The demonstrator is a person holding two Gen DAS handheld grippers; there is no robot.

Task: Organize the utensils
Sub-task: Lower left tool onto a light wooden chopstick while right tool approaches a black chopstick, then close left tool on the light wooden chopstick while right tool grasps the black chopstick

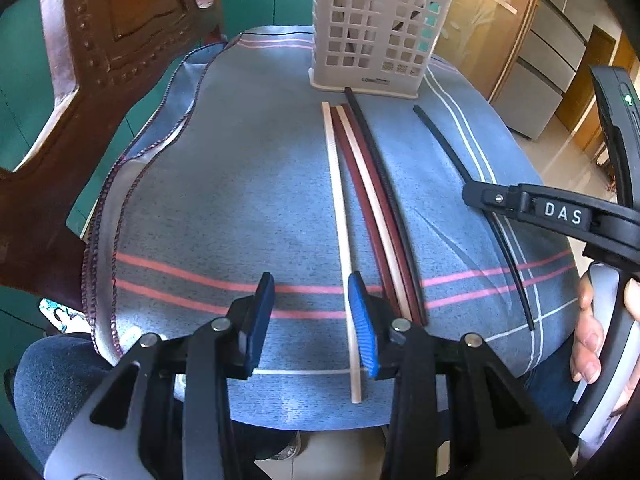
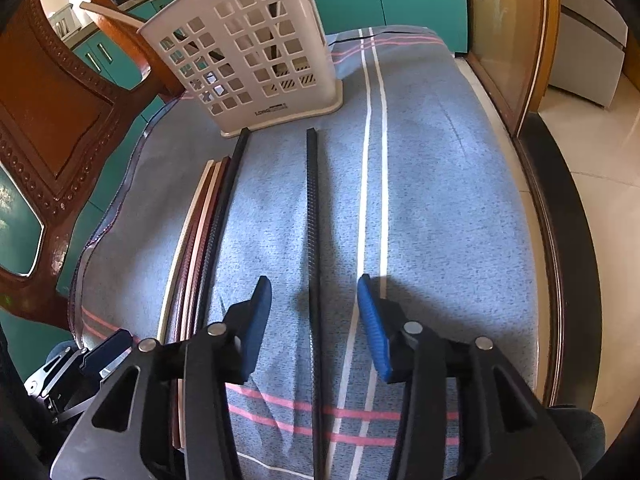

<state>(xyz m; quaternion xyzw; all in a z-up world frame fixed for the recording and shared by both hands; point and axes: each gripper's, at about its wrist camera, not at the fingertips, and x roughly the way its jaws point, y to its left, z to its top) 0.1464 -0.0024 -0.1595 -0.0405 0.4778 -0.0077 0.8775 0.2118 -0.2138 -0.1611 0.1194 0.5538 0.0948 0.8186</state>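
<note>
Both claws released: left claw [image 1: 312, 320], right claw [image 2: 314, 320]; holder [image 1: 380, 32] upright (contents unclear).

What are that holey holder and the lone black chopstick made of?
The holder looks like matte beige moulded plastic: even square cut-outs, embossed label. The lone black chopstick seems plastic or lacquered; its ridged, dull surface leaves that open.

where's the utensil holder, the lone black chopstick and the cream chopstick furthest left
utensil holder [image 1: 374, 36], left wrist view, its perforated front wall
lone black chopstick [image 2: 312, 216], right wrist view, mid shaft
cream chopstick [image 1: 338, 216], left wrist view, mid shaft
</note>
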